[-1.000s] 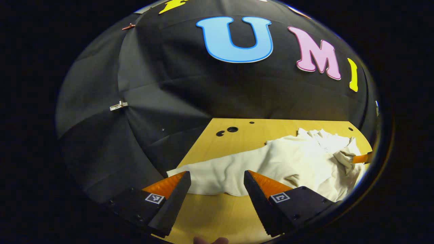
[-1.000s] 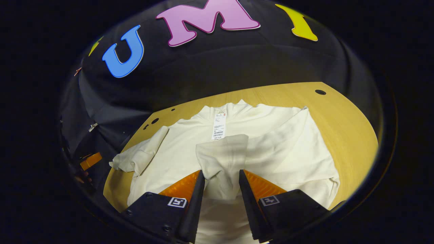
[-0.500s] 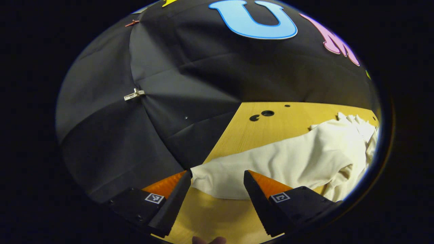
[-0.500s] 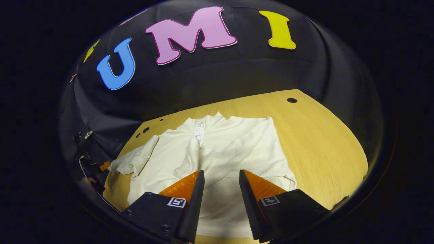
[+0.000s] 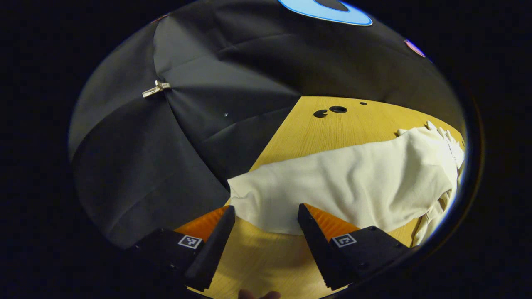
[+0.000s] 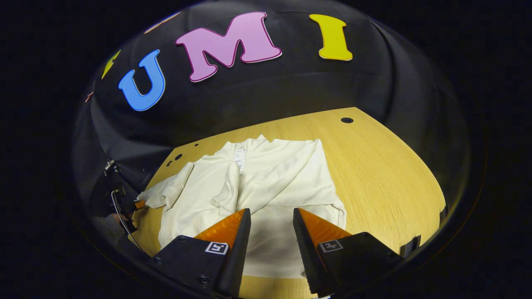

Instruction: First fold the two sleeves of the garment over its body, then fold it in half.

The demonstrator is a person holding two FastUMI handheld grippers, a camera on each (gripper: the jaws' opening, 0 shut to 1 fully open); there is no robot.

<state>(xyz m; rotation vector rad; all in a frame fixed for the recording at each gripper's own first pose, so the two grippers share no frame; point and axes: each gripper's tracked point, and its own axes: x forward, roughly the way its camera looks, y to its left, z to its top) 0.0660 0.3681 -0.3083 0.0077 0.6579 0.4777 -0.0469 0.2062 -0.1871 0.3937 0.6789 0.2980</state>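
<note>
The left gripper point(image 5: 266, 216) gapes wide just before the unfolded sleeve point(image 5: 332, 187); nothing held. The right gripper point(image 6: 272, 218), fingers parted and empty, hangs above the cream sweatshirt point(image 6: 286, 178); its other sleeve point(image 6: 226, 191) lies folded across the body on the wooden table point(image 6: 386, 174).

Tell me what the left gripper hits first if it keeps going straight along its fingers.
Most likely the cuff end of the unfolded sleeve: it lies on the table just ahead of the open left gripper, between the fingertips. Height above the cloth is unclear, so it might meet the table just short of it.
</note>
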